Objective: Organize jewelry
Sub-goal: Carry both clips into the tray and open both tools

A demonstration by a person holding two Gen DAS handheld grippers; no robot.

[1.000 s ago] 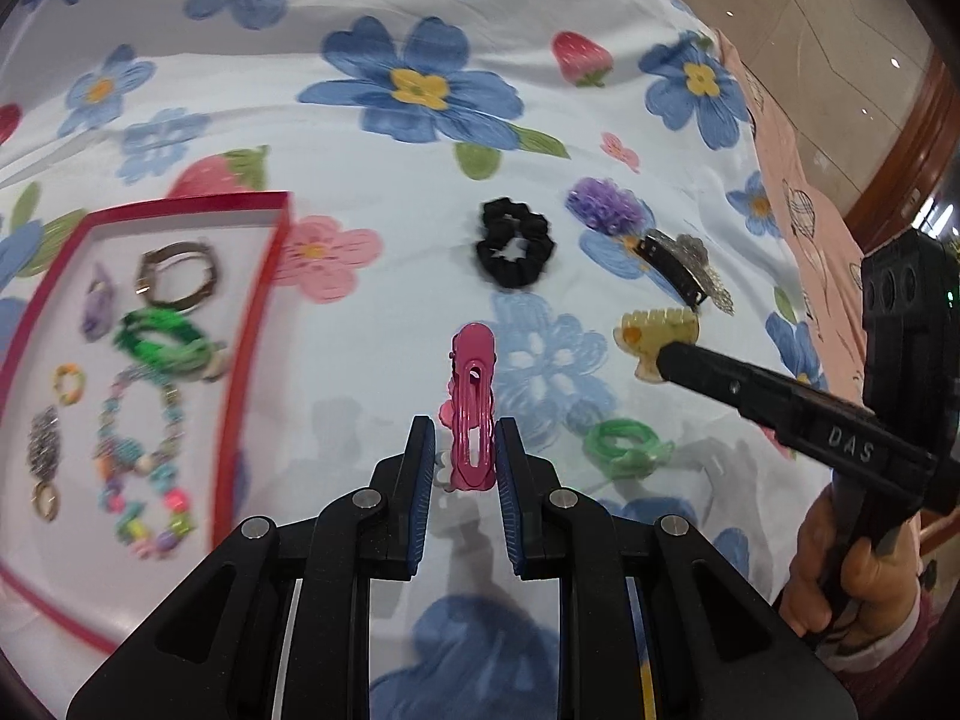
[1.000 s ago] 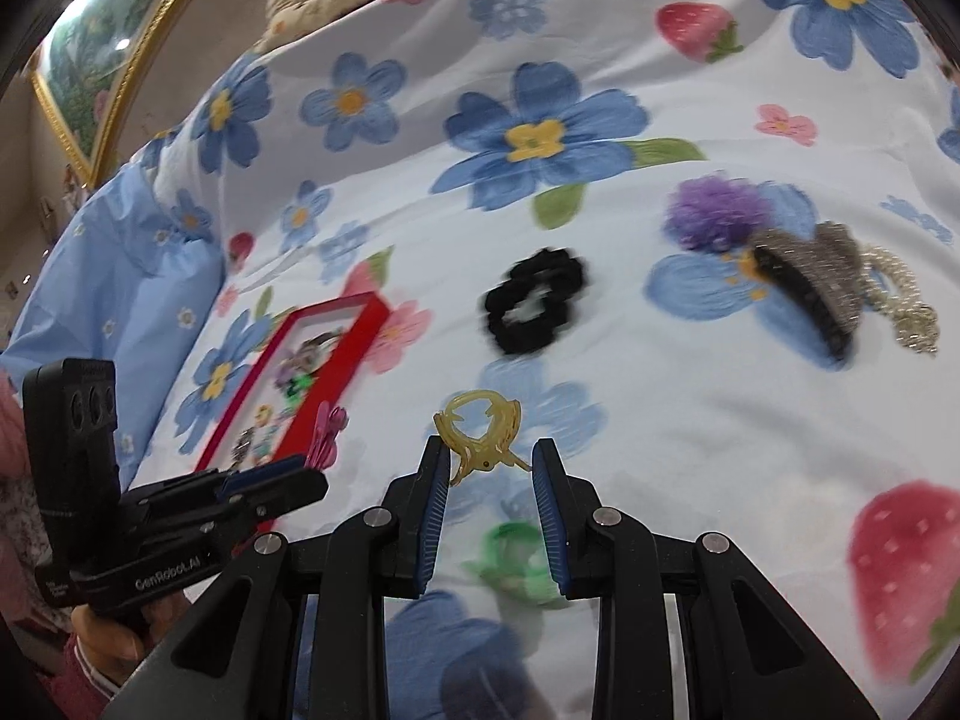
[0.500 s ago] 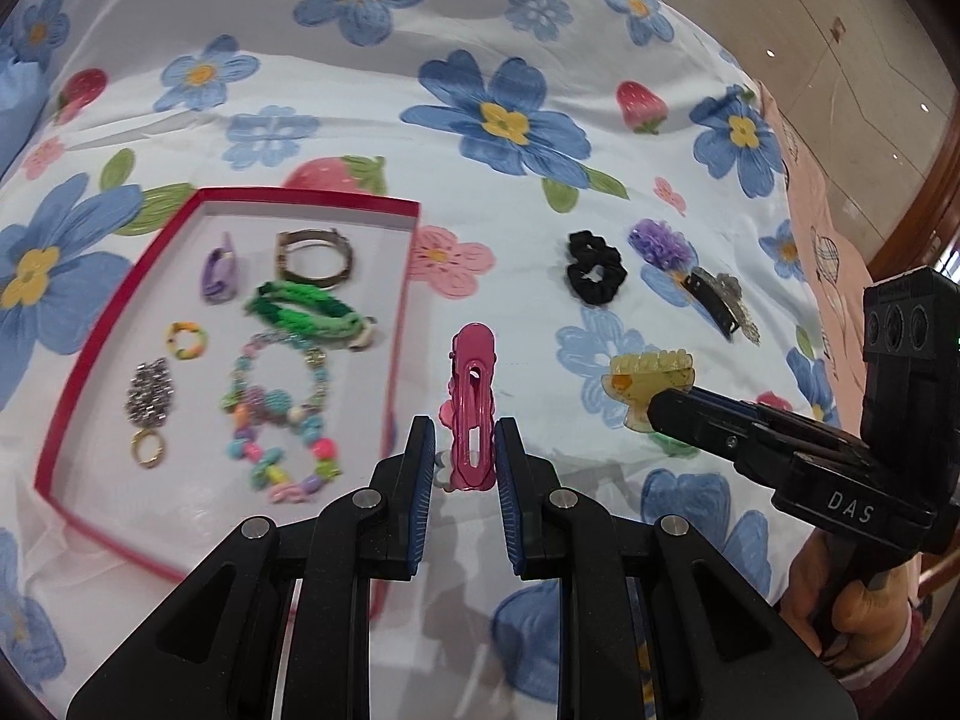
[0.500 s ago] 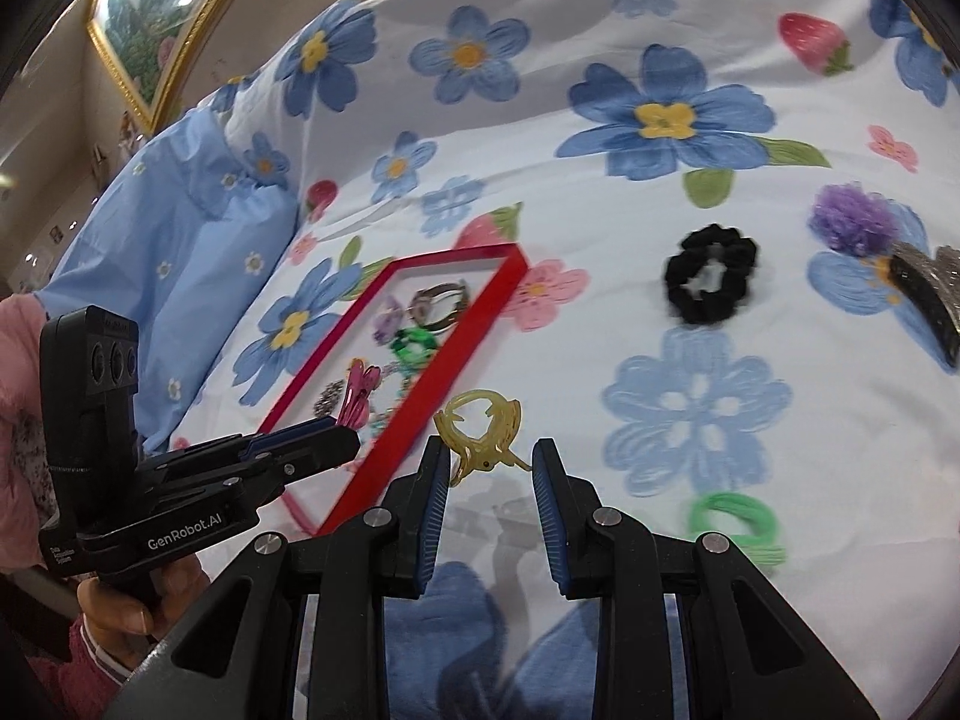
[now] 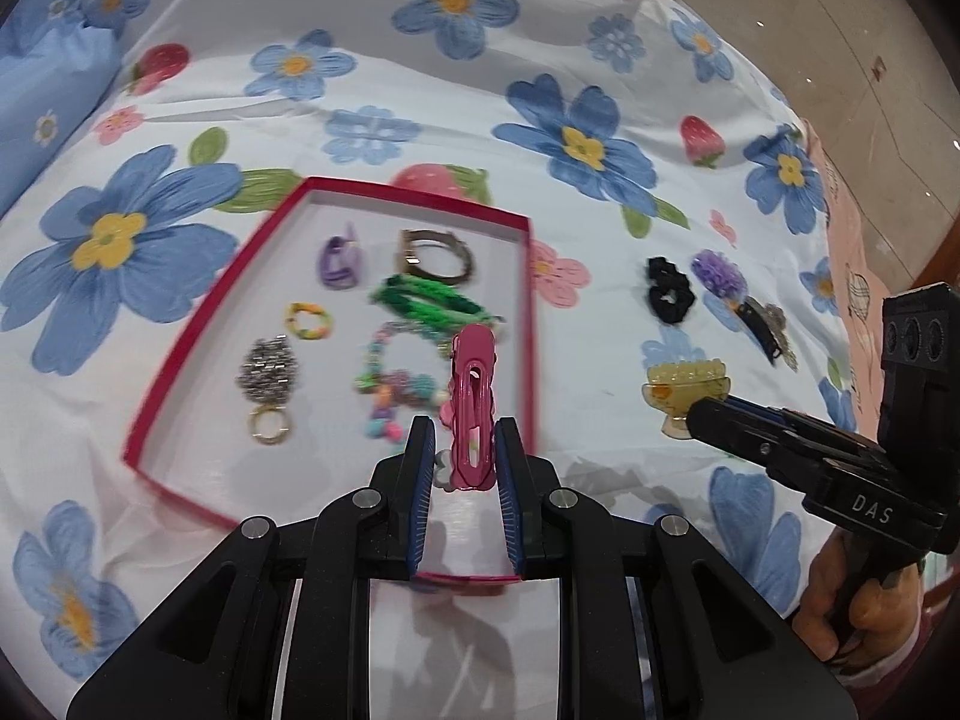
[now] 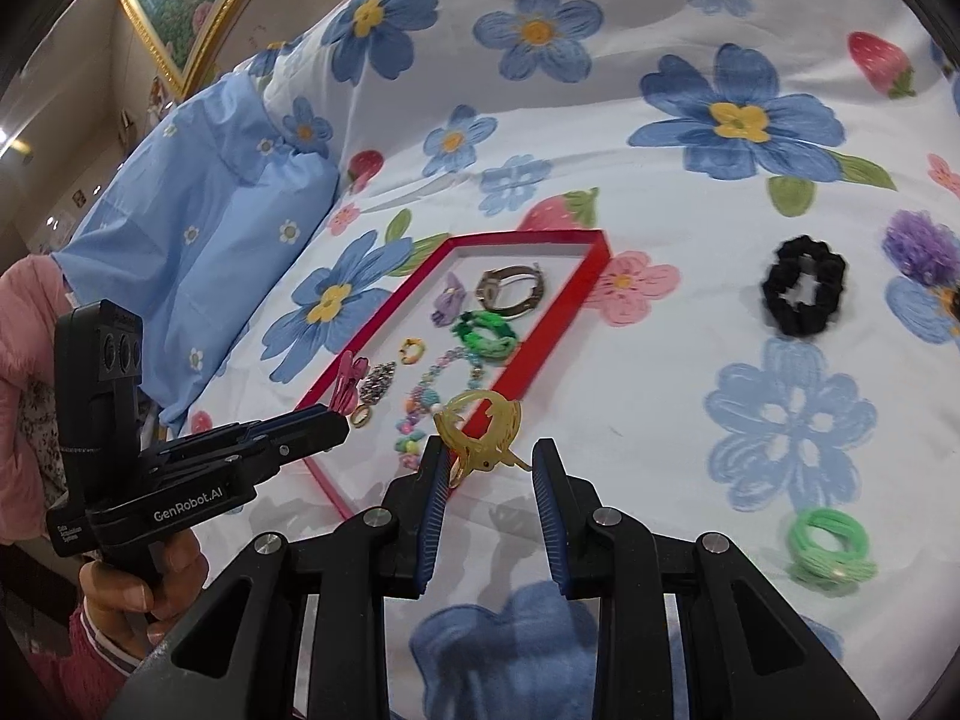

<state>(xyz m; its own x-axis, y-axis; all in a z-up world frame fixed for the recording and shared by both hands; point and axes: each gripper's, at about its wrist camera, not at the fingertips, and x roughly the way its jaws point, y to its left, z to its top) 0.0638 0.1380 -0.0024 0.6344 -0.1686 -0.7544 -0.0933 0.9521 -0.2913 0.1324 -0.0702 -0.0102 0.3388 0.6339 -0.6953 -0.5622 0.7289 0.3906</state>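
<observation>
The left gripper (image 5: 461, 456) is clamping a pink clip (image 5: 471, 402) between nearly closed jaws, holding it over the near right part of the red tray (image 5: 180, 354). The right gripper (image 6: 487, 468) is pinching a yellow claw clip (image 6: 480, 429) by its base, jaws only partly apart, just over the tray's near rim. Below, the tray is already holding a green bracelet (image 5: 429, 303), a beaded bracelet (image 5: 390, 384), rings and a purple piece. Out on the floral sheet (image 5: 372, 120), a black scrunchie (image 6: 804, 294) and a green tie (image 6: 828, 546) are waiting.

Judging the risk: both grippers are crowding one corner, so they could bump. The yellow clip, released at the rim, may be landing outside or tipping the tray.
</observation>
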